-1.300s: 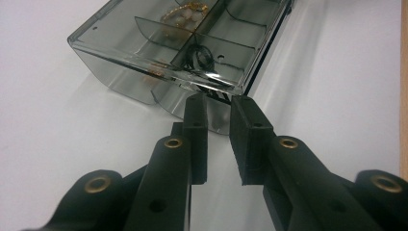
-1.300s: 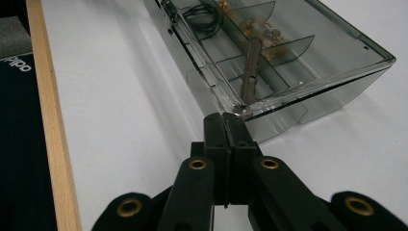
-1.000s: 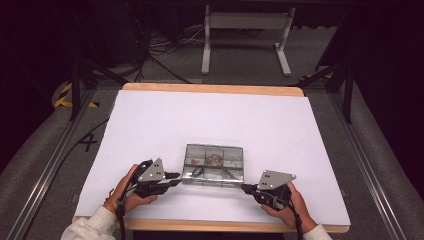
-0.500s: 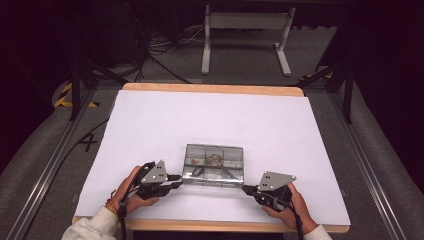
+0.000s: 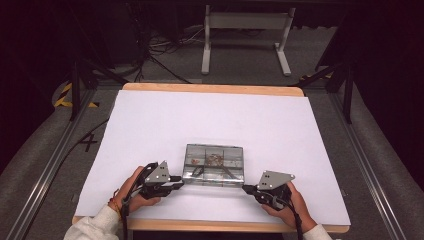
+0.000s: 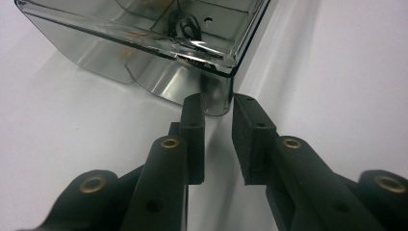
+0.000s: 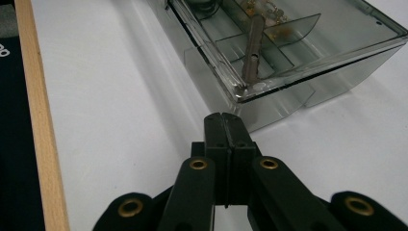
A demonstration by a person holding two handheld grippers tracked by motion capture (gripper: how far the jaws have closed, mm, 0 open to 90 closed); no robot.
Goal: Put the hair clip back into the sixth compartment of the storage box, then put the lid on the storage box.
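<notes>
Nearest, along the near edge of the white-covered wooden table (image 5: 150, 125), two hands each hold a black two-jaw claw. At the near left, the left claw (image 6: 217, 108) has its jaws slightly parted, with a narrow gap between them and nothing clamped; its tips sit just beside the near left corner of the clear smoky plastic compartment box (image 5: 214, 164). At the near right, the right claw (image 7: 224, 120) has its jaws pressed together on nothing, the tips just short of the box's near right corner. Between the two claws, the box rests flat on the white sheet, slightly nearer than the table's middle, its dividers holding small brownish bits and a dull grey metal rod (image 7: 252, 48). Beyond the table's far edge stands a grey metal frame (image 5: 245, 35) on the floor, with dark cables to its left.
</notes>
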